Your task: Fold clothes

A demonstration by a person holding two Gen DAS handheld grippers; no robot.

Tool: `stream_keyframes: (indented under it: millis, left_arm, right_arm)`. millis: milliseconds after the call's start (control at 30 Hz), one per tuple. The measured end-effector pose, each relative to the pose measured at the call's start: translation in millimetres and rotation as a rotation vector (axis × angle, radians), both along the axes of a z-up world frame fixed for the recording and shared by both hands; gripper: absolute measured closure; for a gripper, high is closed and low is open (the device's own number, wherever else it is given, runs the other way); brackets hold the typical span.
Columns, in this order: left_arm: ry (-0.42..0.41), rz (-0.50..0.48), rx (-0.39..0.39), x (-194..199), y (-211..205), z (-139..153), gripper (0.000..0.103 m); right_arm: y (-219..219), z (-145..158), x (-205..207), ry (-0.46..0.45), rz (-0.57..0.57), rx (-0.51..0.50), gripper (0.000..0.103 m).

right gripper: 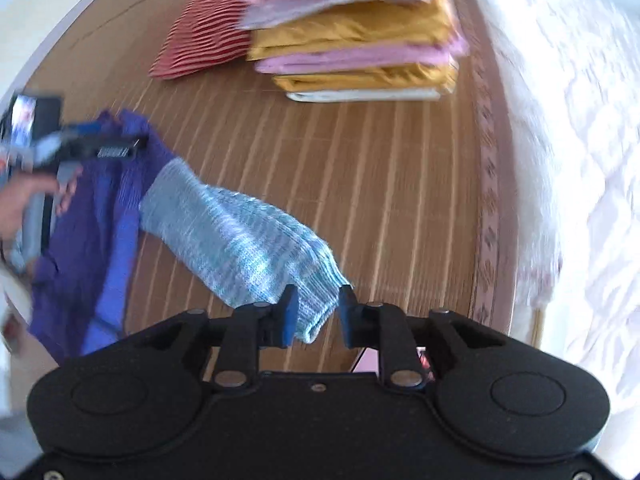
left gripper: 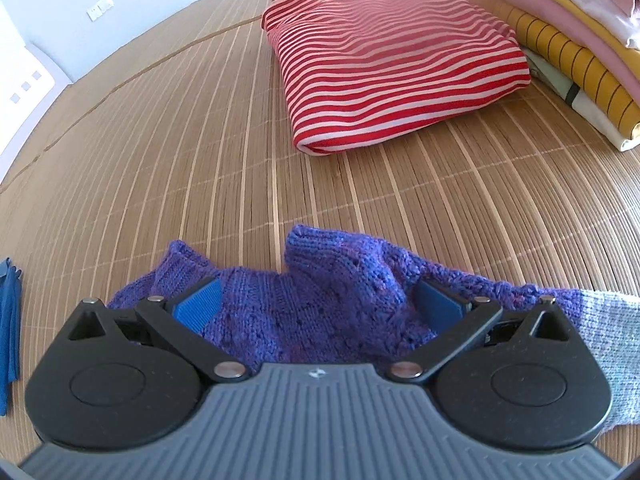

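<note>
A knit sweater, purple (left gripper: 320,280) in the body with a pale blue sleeve (right gripper: 240,232), lies on the bamboo mat (left gripper: 160,160). My left gripper (left gripper: 318,306) is over the purple part with its jaws wide apart, and the knit is bunched between the blue pads (left gripper: 198,304). The right wrist view shows that same gripper (right gripper: 136,146) at the left, held by a person's hand (right gripper: 20,200). My right gripper (right gripper: 318,312) has its jaws a little apart around the sleeve's cuff. The cuff rests against the left pad, and a strip of mat shows before the right one.
A folded red-and-pink striped garment (left gripper: 392,60) lies further out on the mat. Beside it stands a stack of folded clothes (right gripper: 360,32) in pink, mustard and white. A white quilt (right gripper: 580,160) borders the mat on the right. A blue cloth (left gripper: 8,320) shows at the left edge.
</note>
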State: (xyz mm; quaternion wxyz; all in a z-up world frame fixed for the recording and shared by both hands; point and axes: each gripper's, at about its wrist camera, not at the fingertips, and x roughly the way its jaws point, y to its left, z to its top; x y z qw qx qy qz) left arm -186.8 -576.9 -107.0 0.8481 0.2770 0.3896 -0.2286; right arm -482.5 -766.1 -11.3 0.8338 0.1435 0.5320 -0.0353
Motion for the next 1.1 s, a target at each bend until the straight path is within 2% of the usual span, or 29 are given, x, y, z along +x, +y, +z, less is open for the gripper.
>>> stream_keyframes:
  millis: [67,233,333,433,500,567,633,667,700,767,800,933,967,1100]
  left_arm:
    - [-0.002,0.003,0.004,-0.4,-0.8,0.4,0.000]
    - [-0.011,-0.001,0.013,-1.6,-2.6,0.3,0.000]
    - [-0.017,-0.003,0.015,-2.5,-2.3,0.2,0.000]
    - [-0.023,-0.002,0.015,-3.6,-1.8,-0.2,0.000]
    - [-0.025,0.002,0.014,-4.3,-1.7,-0.6,0.000]
    - [-0.026,0.008,0.014,-4.9,-1.9,-0.9,0.000]
    - [-0.026,0.011,0.013,-5.2,-2.3,-1.1,0.000]
    - [-0.026,0.012,0.013,-5.2,-2.4,-1.2,0.000]
    - [-0.026,0.012,0.014,-5.0,-2.7,-1.3,0.000]
    - [-0.023,0.008,0.014,-4.3,-2.9,-1.2,0.000]
    - [-0.020,0.005,0.014,-3.7,-2.7,-1.0,0.000]
    - [-0.012,0.001,0.005,-2.6,-1.5,-1.4,0.000]
    - [-0.011,0.000,0.002,-2.4,-1.1,-1.5,0.000]
    - [-0.004,0.015,0.005,-2.4,-3.3,-1.0,0.000]
  right_arm:
    - [12.3,-4.0,0.2,0.002,0.077,-0.064,0.058]
    - [32.7,-23.1,7.5,0.019,0.208,-0.175,0.059]
    - [46.1,-36.2,15.9,0.020,0.281,-0.233,0.066]
    - [49.9,-48.4,26.0,0.045,0.279,-0.256,0.068]
    - [49.9,-56.0,31.5,0.062,0.258,-0.253,0.064]
    - [52.0,-57.4,33.2,0.058,0.245,-0.270,0.064]
    - [53.6,-57.4,33.1,0.057,0.231,-0.280,0.075]
    - [54.6,-57.3,33.0,0.057,0.227,-0.286,0.089]
    - [55.0,-55.3,33.1,0.057,0.225,-0.289,0.095]
    - [55.0,-49.6,33.2,0.056,0.220,-0.290,0.099]
    - [51.4,-43.2,31.7,0.048,0.202,-0.249,0.099]
    - [24.9,-13.0,14.6,-0.029,0.031,0.045,0.099]
    - [25.9,-11.9,10.0,-0.030,0.013,0.054,0.099]
    - [38.3,-24.0,-7.3,0.011,-0.004,-0.017,0.099]
